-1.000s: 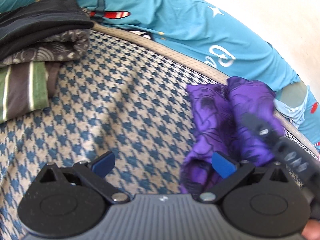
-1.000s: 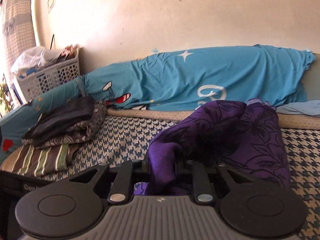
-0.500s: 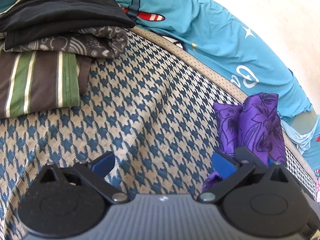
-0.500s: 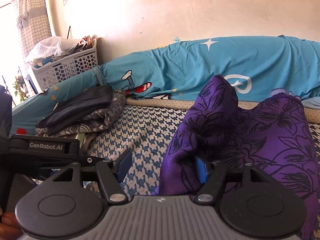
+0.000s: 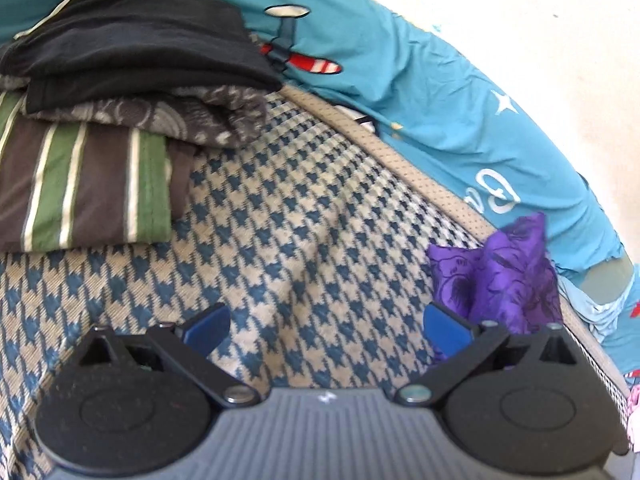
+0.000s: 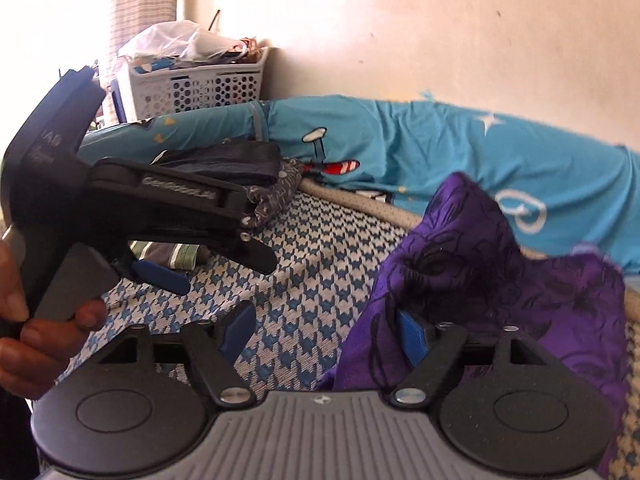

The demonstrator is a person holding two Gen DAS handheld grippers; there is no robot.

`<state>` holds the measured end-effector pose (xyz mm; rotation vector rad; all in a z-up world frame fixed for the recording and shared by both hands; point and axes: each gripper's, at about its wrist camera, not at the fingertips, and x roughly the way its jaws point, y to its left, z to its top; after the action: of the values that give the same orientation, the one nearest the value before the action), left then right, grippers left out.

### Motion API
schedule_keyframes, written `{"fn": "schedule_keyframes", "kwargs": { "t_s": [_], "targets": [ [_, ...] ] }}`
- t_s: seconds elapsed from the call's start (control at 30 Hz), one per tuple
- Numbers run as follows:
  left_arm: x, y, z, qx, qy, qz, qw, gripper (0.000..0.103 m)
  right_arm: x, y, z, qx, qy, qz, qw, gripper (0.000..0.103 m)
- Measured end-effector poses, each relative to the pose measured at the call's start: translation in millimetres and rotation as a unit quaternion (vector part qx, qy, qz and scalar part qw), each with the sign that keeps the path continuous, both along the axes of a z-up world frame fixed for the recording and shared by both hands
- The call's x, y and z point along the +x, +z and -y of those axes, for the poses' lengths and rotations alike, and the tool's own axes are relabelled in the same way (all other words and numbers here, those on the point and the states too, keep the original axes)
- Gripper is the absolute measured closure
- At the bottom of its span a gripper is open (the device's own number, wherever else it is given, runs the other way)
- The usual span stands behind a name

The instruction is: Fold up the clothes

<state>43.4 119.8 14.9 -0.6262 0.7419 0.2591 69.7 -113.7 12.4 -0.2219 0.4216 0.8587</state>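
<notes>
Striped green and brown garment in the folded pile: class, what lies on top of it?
On the striped garment lies a grey patterned garment, then a black garment. Their covered parts are hidden.

My right finger pad [image 6: 410,334] is half buried under the purple cloth [image 6: 500,280]; whether cloth lies against its inner face, I cannot tell. The cloth's lower edge, at 5 o'clock, runs behind my right gripper [image 6: 324,330] body. In the left view my gripper body cuts off the cloth's bottom. The pile of folded clothes [image 5: 120,100] is cropped at 9 o'clock. The basket [image 6: 196,84] contents are too washed out to identify. Lettering on my left gripper [image 6: 168,276] is blurred.
</notes>
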Motion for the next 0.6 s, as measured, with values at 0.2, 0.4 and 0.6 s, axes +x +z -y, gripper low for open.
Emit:
{"fn": "schedule_keyframes", "kwargs": {
  "t_s": [0.2, 0.4, 0.6],
  "targets": [
    [11.1, 9.4, 10.3, -0.012, -0.022, 0.028, 0.9993, 0.000, -11.7, 9.0, 5.6, -0.005, 0.010, 0.031, 0.999, 0.026],
    [25.1, 17.9, 27.9, -0.012, -0.053, 0.048, 0.9974, 0.000, -20.4, 15.4, 19.3, -0.009, 0.015, 0.034, 0.999, 0.021],
    [44.6, 14.1, 46.7, -0.004, -0.076, 0.044, 0.9962, 0.000, -3.6, 3.2, 34.0, -0.007, -0.033, -0.011, 0.999, 0.021]
  ]
}}
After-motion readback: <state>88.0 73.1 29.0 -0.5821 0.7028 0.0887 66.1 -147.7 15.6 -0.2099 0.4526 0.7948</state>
